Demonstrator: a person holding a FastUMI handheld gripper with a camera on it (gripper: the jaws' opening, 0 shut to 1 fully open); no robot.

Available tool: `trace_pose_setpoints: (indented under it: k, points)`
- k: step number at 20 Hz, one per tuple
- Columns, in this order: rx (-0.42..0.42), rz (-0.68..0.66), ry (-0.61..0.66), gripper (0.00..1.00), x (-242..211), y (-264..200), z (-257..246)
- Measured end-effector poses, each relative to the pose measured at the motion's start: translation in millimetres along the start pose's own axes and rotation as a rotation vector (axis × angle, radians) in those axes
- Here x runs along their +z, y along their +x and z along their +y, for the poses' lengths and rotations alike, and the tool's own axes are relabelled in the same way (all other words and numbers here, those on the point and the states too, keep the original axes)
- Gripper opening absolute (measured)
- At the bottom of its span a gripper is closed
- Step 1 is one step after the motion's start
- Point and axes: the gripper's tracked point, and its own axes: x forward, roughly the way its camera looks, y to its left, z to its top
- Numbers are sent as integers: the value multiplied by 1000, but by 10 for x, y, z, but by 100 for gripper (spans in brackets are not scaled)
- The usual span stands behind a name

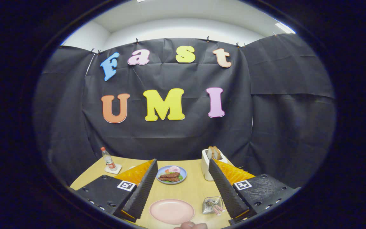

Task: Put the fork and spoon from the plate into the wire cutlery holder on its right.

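Observation:
A pink plate (172,211) lies on the wooden table (195,187), low between my two fingers, with a bare surface. To its right, close against my right finger, stands the wire cutlery holder (211,203). Cutlery with pink handles (218,209) sits in it, leaning out toward me. My gripper (183,163) hangs above the table, open wide, with nothing between its fingers.
Beyond the pink plate sits a blue plate of food (171,174). A white toaster holding bread (209,163) stands by my right fingertip. At the far left, a small bottle (107,159) rests on a coaster. Part of a hand (191,225) shows at the table's near edge.

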Motion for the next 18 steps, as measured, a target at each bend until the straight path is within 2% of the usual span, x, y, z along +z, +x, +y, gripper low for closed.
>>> trace_pose_setpoints:
  k: [7,18]
  points:
    - [-35,-19,7,96,13,11,-46]
    - [-31,-31,1,96,32,48,17]
